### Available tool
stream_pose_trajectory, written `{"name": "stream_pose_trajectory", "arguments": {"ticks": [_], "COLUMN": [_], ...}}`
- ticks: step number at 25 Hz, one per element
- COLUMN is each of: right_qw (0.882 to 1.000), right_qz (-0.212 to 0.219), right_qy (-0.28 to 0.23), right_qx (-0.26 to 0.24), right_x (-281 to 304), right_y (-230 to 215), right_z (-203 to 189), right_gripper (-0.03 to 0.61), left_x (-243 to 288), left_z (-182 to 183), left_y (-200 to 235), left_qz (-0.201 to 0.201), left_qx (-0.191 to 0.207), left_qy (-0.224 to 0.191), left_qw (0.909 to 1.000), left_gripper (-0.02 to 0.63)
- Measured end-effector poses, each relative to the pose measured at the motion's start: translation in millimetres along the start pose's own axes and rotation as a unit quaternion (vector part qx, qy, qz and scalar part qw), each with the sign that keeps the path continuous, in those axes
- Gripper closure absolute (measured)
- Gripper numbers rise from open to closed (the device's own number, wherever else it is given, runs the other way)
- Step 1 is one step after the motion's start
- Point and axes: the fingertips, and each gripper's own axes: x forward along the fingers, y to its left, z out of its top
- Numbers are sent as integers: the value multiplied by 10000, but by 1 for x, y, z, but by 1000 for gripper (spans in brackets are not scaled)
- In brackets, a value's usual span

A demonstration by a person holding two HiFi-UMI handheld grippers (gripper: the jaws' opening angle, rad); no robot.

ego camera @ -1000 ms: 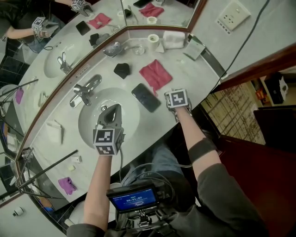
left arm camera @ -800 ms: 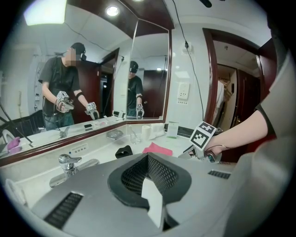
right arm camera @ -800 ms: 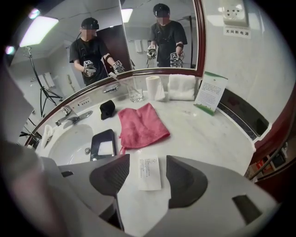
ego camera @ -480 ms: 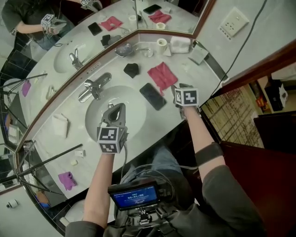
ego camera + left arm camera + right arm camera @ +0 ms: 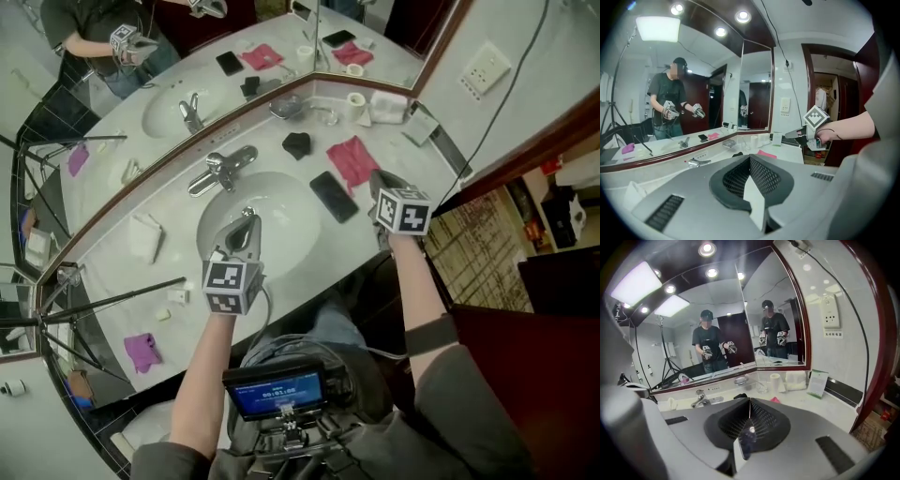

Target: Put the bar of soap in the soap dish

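Note:
A shallow silvery soap dish [image 5: 286, 106] stands at the back of the counter against the mirror; it also shows as the dish [image 5: 740, 379] in the right gripper view. A white block [image 5: 145, 237] lies left of the basin, with small white pieces [image 5: 176, 295] nearer the edge; I cannot tell which is the soap. My left gripper [image 5: 247, 222] hangs over the basin [image 5: 291, 234], its jaws shut [image 5: 750, 157] with nothing between them. My right gripper [image 5: 378, 177] is raised over the counter's right side beside the pink cloth [image 5: 352, 160], jaws shut [image 5: 750, 400] and empty.
A black phone [image 5: 334, 196] lies between basin and pink cloth. A black lump [image 5: 296, 144], chrome faucet [image 5: 222, 169], white roll [image 5: 356, 98], folded white towels [image 5: 387, 106] and a card [image 5: 419, 125] sit toward the back. Tripod legs [image 5: 112, 300] and a purple cloth [image 5: 142, 351] are at left.
The right gripper has risen from the counter's front edge by the phone to beside the pink cloth. The left gripper has lifted a little over the basin.

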Motion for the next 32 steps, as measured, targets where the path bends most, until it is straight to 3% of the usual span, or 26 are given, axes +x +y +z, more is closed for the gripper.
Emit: {"name": "stream_pose_trajectory", "arguments": {"ticks": [16,32], "right_qw": [9977,9980], "right_qz": [300,343], "right_qy": [-598,-520], "right_qx": [104,-68], "right_x": [-63,-68], "right_y": [96,117], "right_z": [0,-3], "right_gripper": [561,565], "left_x": [-67,-88], "left_z": [-15,-23], "left_y": [34,45], "left_qz": [43,113], "left_qx": [-66,-266], "left_qy": [-178,-203], "left_qw": [9998,9994], "left_gripper": [614,614]}}
